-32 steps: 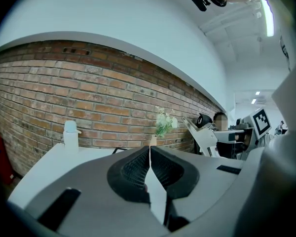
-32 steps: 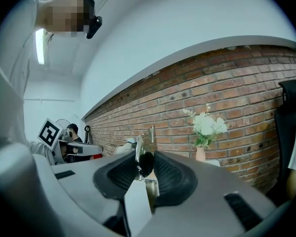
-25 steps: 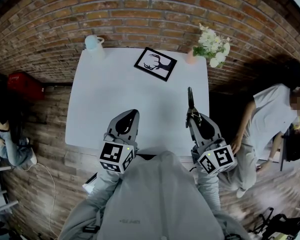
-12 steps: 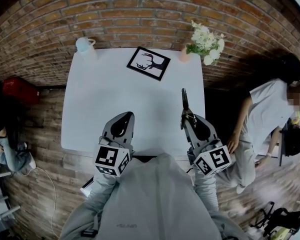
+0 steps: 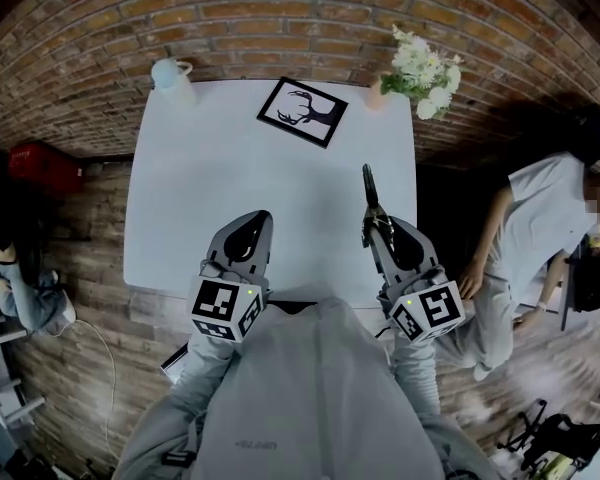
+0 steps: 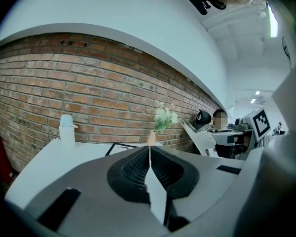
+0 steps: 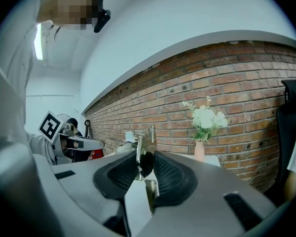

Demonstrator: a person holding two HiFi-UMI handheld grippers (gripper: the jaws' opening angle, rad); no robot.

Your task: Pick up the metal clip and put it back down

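Metal clip [image 5: 368, 193], slim, silver and black. Head view: it juts forward from the right hand-held gripper [image 5: 378, 230] over the right part of the white rectangular bench [image 5: 230, 168]. The left hand-held gripper [image 5: 248, 236] hovers alongside, over the near edge. Left gripper view: jaws pressed together, nothing between them. Right gripper view: jaws partly apart, their ribbed black pads [image 7: 171, 176] clamped on the clip's dark base, with its silver arms standing above the tips.

Head view steeply down over table [image 5: 230, 198], both claw views low, facing brick wall [image 6: 64, 90], sharing flowers [image 7: 207, 118]
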